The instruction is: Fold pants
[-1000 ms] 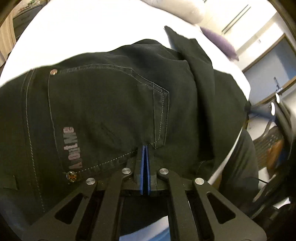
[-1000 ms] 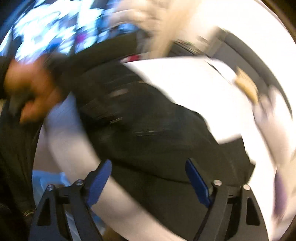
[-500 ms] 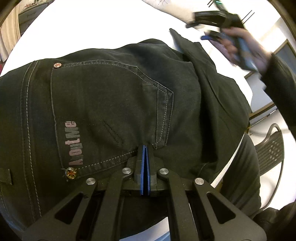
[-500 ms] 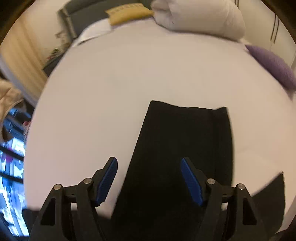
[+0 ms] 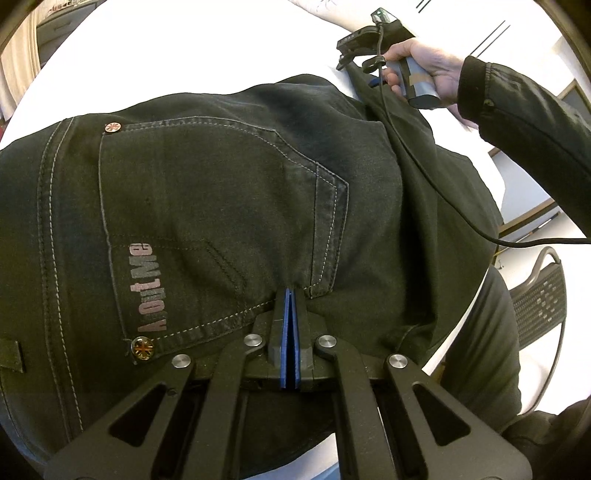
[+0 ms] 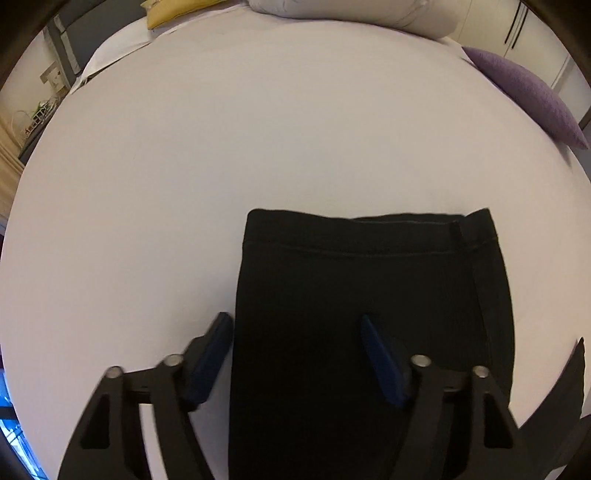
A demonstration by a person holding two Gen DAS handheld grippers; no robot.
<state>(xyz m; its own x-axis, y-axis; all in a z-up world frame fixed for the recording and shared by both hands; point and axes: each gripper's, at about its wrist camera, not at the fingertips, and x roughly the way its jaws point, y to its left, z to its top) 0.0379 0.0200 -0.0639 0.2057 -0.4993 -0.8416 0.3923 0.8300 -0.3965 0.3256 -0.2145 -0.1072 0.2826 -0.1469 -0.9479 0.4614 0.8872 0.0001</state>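
Note:
Black jeans (image 5: 221, 192) lie on a white bed, back pocket up, with a "AboutMe" print. My left gripper (image 5: 289, 295) is shut, its blue pads pressed together on the fabric at the pocket's lower corner. In the left wrist view the right gripper (image 5: 373, 70) sits far off at the leg end, held by a hand. In the right wrist view the leg hems (image 6: 369, 236) lie flat on the sheet. My right gripper (image 6: 295, 325) is open, straddling the left edge of the leg just above the cloth.
The white bed sheet (image 6: 258, 129) spreads beyond the hems. A white duvet (image 6: 351, 11), a yellow pillow (image 6: 173, 11) and a purple cushion (image 6: 524, 88) lie at the far side. A mesh chair (image 5: 539, 295) stands off the bed's right edge.
My right gripper swung from the waist side to the leg end and came down over the hems, staying open. The left gripper stayed shut on the jeans.

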